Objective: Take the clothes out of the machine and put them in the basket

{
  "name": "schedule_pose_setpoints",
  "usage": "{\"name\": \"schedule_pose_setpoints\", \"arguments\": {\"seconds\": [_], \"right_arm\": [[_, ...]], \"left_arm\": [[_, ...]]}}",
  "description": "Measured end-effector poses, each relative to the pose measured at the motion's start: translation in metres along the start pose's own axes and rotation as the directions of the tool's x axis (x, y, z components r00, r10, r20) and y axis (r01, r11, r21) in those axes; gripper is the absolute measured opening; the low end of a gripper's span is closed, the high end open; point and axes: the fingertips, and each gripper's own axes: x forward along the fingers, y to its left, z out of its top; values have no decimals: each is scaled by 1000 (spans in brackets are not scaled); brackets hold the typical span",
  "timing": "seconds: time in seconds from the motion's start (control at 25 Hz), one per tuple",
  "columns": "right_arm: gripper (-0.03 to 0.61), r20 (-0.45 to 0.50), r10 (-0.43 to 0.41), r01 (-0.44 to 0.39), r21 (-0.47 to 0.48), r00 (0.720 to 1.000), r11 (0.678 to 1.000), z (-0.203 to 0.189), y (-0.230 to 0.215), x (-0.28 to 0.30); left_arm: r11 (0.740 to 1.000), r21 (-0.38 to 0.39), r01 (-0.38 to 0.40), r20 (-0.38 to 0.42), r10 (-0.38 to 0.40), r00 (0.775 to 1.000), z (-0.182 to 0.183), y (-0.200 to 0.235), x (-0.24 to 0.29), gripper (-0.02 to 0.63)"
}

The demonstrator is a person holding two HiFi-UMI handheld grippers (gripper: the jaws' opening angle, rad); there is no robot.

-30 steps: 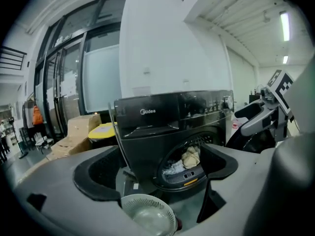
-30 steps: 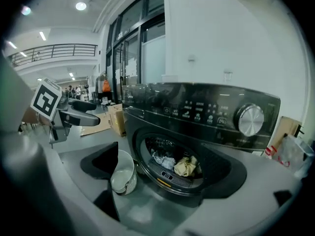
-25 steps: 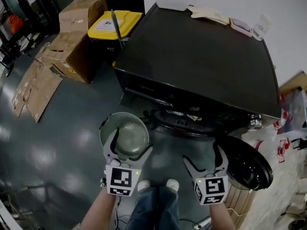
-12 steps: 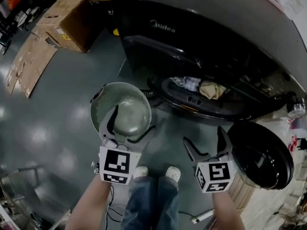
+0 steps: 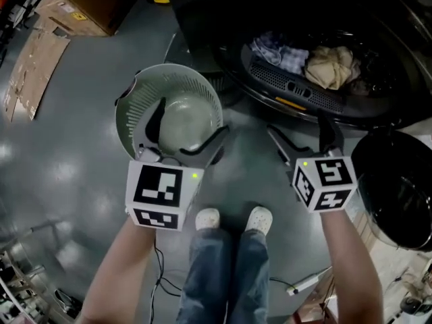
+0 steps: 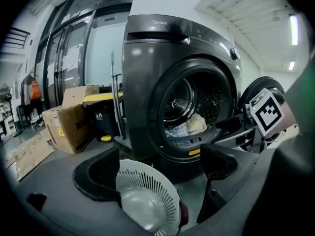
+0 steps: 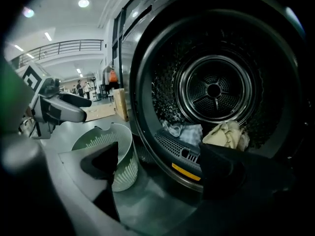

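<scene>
Looking steeply down, the head view has both tongs held over the grey floor before the open front-loading washing machine. The left tongs hang above the pale green slotted basket, jaws wide apart and gripping nothing. Their own view sets the basket's rim low between the jaws, and alone shows the machine's whole front with a cardboard box and a yellow-lidded bin beside it. The right tongs, jaws likewise spread and empty, point at the drum mouth. Only their view reaches the back of the steel drum; a blue checked cloth and a beige cloth lie touching at its front lip. The round door stands open at the right.
</scene>
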Motion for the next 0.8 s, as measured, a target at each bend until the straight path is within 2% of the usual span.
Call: {"name": "schedule_pose_setpoints", "arguments": {"seconds": [0.16, 0.4, 0.6, 0.8], "right_arm": [[503, 37, -43, 41, 50, 998, 998, 9, -23, 33], [503, 28, -80, 78, 67, 996, 995, 18, -47, 84], [500, -6, -103, 102, 193, 995, 976, 17, -70, 124], [500, -33, -101, 105, 176, 994, 979, 24, -86, 166]], "left_arm": [[1000, 11, 0, 10, 0, 1000, -3, 7, 14, 509], [998, 59, 14, 37, -16, 999, 2, 7, 31, 509], [998, 68, 8, 50, -11, 999, 4, 12, 46, 509], [995, 96, 5, 87, -14, 996, 3, 14, 64, 509]]}}
